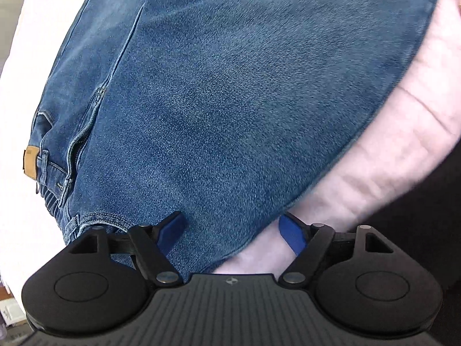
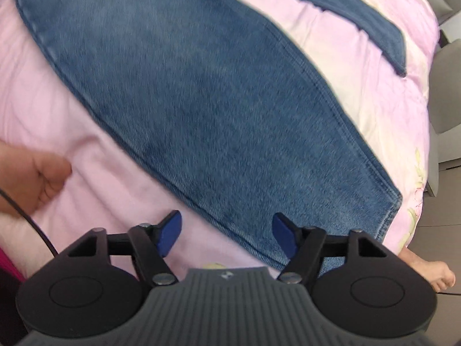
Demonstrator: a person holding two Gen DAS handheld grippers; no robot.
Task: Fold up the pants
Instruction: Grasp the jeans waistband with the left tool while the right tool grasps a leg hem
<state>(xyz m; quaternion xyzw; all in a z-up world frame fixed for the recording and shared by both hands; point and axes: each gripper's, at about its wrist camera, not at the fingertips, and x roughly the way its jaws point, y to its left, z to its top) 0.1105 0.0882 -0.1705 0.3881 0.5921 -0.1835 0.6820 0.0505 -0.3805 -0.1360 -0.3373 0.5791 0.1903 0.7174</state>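
Note:
Blue denim pants lie flat on a pink bedspread. In the left wrist view the waistband with a tan leather label is at the left. My left gripper is open, low over the near edge of the denim, empty. In the right wrist view one pant leg runs diagonally to its hem at lower right; the other leg lies apart at top right. My right gripper is open over the leg's near seam, empty.
The pink bedspread ends at the right, with grey furniture and floor beyond. A hand with a black cable is at the left. A bare foot stands on the floor at lower right.

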